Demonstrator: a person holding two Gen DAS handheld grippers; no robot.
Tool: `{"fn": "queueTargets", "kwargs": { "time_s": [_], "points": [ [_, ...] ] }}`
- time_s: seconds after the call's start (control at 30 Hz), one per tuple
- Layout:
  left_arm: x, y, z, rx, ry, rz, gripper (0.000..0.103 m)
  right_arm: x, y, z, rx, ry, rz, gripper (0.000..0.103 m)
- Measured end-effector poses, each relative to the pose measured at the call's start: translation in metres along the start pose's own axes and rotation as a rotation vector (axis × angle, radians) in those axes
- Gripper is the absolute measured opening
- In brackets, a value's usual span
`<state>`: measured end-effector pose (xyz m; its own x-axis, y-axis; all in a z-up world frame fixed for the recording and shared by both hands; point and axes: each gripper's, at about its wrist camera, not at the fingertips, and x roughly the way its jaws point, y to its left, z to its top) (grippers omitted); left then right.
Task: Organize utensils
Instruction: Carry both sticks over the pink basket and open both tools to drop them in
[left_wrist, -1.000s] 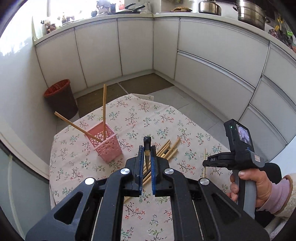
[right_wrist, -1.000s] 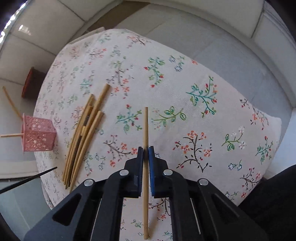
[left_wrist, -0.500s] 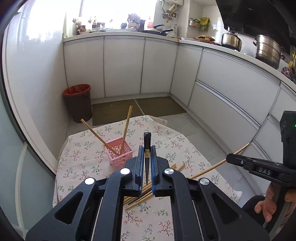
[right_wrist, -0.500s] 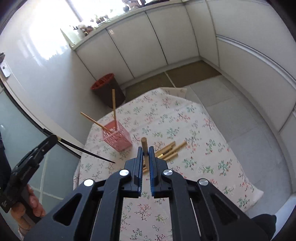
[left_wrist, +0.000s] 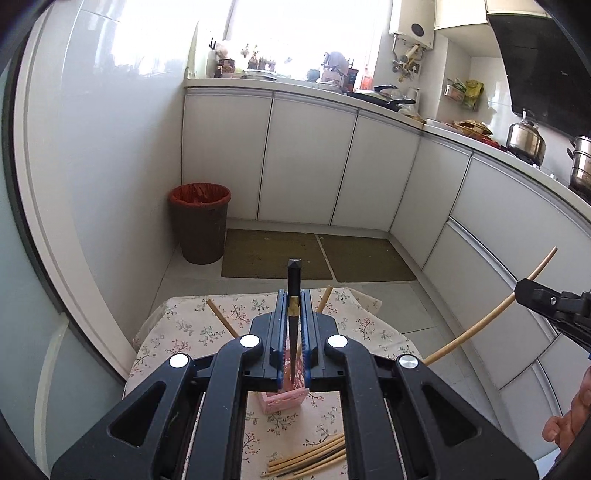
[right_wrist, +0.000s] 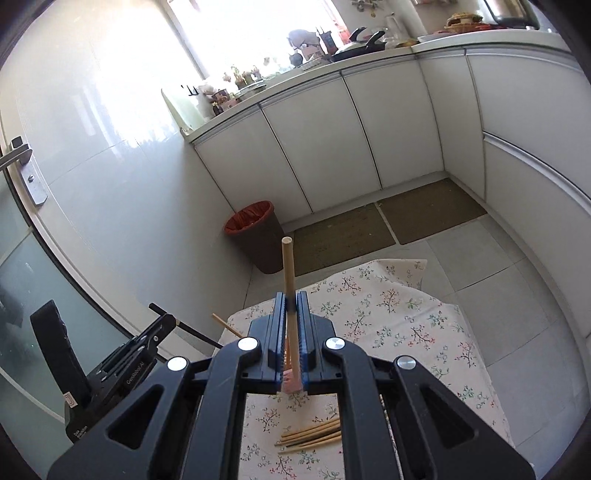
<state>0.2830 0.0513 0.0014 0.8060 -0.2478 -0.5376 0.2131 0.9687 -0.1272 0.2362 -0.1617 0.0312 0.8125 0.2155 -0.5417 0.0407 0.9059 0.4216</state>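
My left gripper (left_wrist: 294, 295) is shut on a black chopstick (left_wrist: 293, 275) that stands almost upright, its lower end over the pink basket (left_wrist: 284, 397). Two wooden chopsticks (left_wrist: 221, 319) lean out of that basket. My right gripper (right_wrist: 291, 299) is shut on a wooden chopstick (right_wrist: 287, 266), also held steeply above the pink basket (right_wrist: 290, 384). Each view shows the other gripper: the right gripper (left_wrist: 526, 291) with its wooden chopstick (left_wrist: 480, 326) at the right edge, and the left gripper (right_wrist: 164, 320) with its black chopstick (right_wrist: 199, 334) at the left.
A bundle of several wooden chopsticks (right_wrist: 314, 434) lies on the floral tablecloth (right_wrist: 406, 332) near me. Past the table stand a brown trash bin (left_wrist: 201, 221), floor mats and white cabinets. A person's hand (left_wrist: 567, 424) shows at the right edge.
The right gripper lifted its wooden chopstick off the cloth and swung it upright. Both grippers rose and tilted up, and now sit over the pink basket.
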Motion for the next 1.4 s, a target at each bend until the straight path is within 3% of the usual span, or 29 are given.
{"fn": "queueTargets", "kwargs": {
  "time_s": [0.2, 0.3, 0.6, 0.87, 0.93, 1.0, 1.07, 1.23, 1.4],
  "points": [
    [0.048, 0.011, -0.021, 0.0, 0.106, 0.04, 0.007, 0.046, 0.002, 0.002, -0.005, 0.027, 0.032, 0.006],
    [0.057, 0.02, -0.029, -0.015, 0.142, 0.052, 0.02, 0.063, 0.008, -0.002, -0.03, 0.025, 0.042, 0.006],
    [-0.003, 0.044, -0.008, -0.098, -0.031, 0.04, 0.03, 0.118, 0.034, -0.018, -0.135, 0.042, 0.025, 0.006],
    [0.002, 0.053, -0.01, -0.107, 0.005, 0.092, 0.032, 0.155, 0.048, -0.044, -0.181, 0.099, 0.0, 0.007],
    [0.003, 0.054, -0.01, -0.102, 0.008, 0.13, 0.036, 0.16, 0.05, -0.048, -0.187, 0.111, 0.008, 0.008],
    [0.001, 0.055, -0.01, -0.099, 0.001, 0.163, 0.044, 0.157, 0.052, -0.049, -0.2, 0.104, -0.009, 0.025],
    [-0.005, 0.056, -0.01, -0.103, -0.016, 0.188, 0.05, 0.148, 0.052, -0.047, -0.194, 0.078, -0.014, 0.033],
    [-0.016, 0.053, -0.008, -0.1, -0.033, 0.198, 0.052, 0.125, 0.049, -0.039, -0.187, 0.037, -0.033, 0.035],
    [-0.026, 0.043, -0.007, -0.08, -0.048, 0.204, 0.063, 0.101, 0.044, -0.038, -0.185, 0.004, -0.05, 0.043]
  ]
}}
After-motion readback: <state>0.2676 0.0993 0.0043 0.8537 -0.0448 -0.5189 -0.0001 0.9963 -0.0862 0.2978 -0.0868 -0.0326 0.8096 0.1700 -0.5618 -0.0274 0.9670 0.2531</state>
